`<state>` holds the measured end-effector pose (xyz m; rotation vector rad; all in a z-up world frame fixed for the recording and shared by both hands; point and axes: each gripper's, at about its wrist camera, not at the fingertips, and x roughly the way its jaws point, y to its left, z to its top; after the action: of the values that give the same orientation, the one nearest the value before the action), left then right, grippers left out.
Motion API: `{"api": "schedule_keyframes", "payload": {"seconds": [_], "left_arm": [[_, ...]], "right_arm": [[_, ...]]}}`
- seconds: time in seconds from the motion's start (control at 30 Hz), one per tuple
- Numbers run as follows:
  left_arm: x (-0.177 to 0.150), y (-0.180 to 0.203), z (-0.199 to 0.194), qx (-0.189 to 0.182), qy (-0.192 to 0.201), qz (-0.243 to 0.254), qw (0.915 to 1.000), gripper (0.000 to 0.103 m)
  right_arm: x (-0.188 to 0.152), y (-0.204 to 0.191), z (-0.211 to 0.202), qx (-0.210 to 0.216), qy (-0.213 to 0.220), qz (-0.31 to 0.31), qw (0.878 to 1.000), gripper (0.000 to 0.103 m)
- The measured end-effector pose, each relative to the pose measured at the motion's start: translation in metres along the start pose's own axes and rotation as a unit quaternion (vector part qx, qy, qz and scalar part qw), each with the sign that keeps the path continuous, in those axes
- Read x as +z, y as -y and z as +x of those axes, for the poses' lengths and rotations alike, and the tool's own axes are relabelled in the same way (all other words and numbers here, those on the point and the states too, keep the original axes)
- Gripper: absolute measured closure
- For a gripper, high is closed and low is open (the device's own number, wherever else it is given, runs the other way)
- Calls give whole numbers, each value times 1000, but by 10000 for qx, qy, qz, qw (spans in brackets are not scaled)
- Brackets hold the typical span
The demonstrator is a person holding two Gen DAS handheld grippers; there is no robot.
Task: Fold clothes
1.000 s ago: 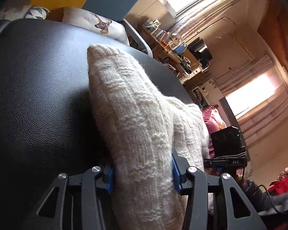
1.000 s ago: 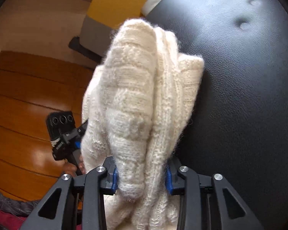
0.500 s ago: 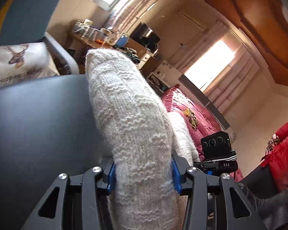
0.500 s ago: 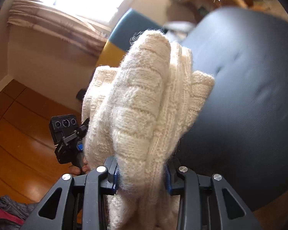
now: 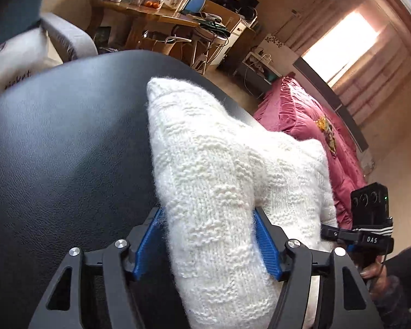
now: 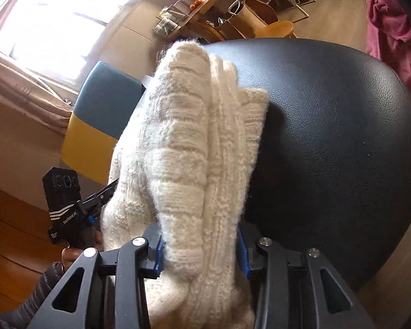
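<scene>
A cream knitted sweater [image 5: 219, 164], bunched into a thick roll, hangs between both grippers over a black leather surface [image 5: 68, 137]. The jaws of my left gripper [image 5: 208, 219] are opening: the blue pads [image 5: 148, 241] stand splayed with their faces bare, and the knit lies loosely between them. In the right wrist view the sweater [image 6: 191, 137] fills my right gripper [image 6: 200, 246]. Its jaws are opening too, but the pads [image 6: 242, 252] still touch the wool. Each view shows the other gripper's black body [image 5: 370, 219] [image 6: 65, 205] beside the sweater, held by a hand.
The black leather surface [image 6: 328, 137] curves away to a rounded far edge. Beyond it are a pink quilted bed [image 5: 315, 126], a cluttered wooden desk [image 5: 161, 13], a printed cushion [image 5: 11, 63], a blue and yellow chair [image 6: 104, 101] and wooden floor [image 6: 8, 233].
Both grippers have swung sideways with the sweater, so the room behind has shifted. The left pads have spread away from the knit. The right pads have widened slightly.
</scene>
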<state>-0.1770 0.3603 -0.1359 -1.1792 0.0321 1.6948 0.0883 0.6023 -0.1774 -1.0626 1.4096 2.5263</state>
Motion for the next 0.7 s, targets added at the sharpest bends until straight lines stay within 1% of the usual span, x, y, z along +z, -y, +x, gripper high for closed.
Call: {"api": "schedule_keyframes", "payload": {"seconds": [0.03, 0.07, 0.1, 0.17, 0.2, 0.23, 0.3, 0.33, 0.4, 0.47, 0.5, 0.53, 0.57, 0.6, 0.67, 0.7], "left_arm": [[1, -1, -5, 33, 45, 14, 10000, 29], [3, -2, -11, 88, 101, -2, 9999, 29], [4, -1, -21, 162, 249, 10, 9996, 29], [4, 4, -40, 322, 568, 59, 9979, 29], [2, 7, -48, 406, 713, 89, 9966, 29], [3, 12, -56, 384, 819, 127, 9958, 29], [0, 23, -66, 268, 954, 328, 9945, 29], [-3, 30, -69, 225, 986, 456, 9938, 29], [-8, 46, -66, 141, 960, 749, 9925, 29], [-8, 67, -54, 48, 860, 995, 9913, 29], [-10, 76, -47, 33, 803, 1104, 9906, 29], [-13, 83, -40, 84, 719, 1214, 9900, 29], [-17, 86, -32, 159, 565, 1238, 9906, 29], [-22, 87, -22, 236, 395, 1242, 9912, 29], [-33, 87, -7, 500, 304, 1287, 9900, 30], [-38, 88, -3, 643, 379, 1342, 9881, 29]], "right_arm": [[1, -1, -4, -19, 48, -34, 10000, 58], [1, -3, -8, -39, 95, -68, 9999, 54], [2, -4, -12, -58, 143, -103, 9998, 52], [3, -7, -20, -96, 238, -171, 9995, 52], [3, -14, -28, -255, 361, -363, 9984, 52], [4, -25, -37, -500, 543, -670, 9950, 52], [5, -60, -64, -714, 842, -1497, 9825, 52], [8, -78, -64, -791, 862, -1863, 9755, 52], [14, -116, -55, -937, 815, -2549, 9589, 55], [21, -139, -30, -1153, 598, -2942, 9469, 60], [22, -143, -18, -1255, 434, -3074, 9423, 62], [18, -136, -7, -1423, 228, -3115, 9392, 67], [13, -126, 3, -1615, 11, -3129, 9360, 77], [9, -117, 13, -1805, -205, -3140, 9319, 78], [-2, -94, 12, -1740, -52, -2996, 9380, 79], [-5, -88, 11, -1712, 64, -2919, 9410, 80]]}}
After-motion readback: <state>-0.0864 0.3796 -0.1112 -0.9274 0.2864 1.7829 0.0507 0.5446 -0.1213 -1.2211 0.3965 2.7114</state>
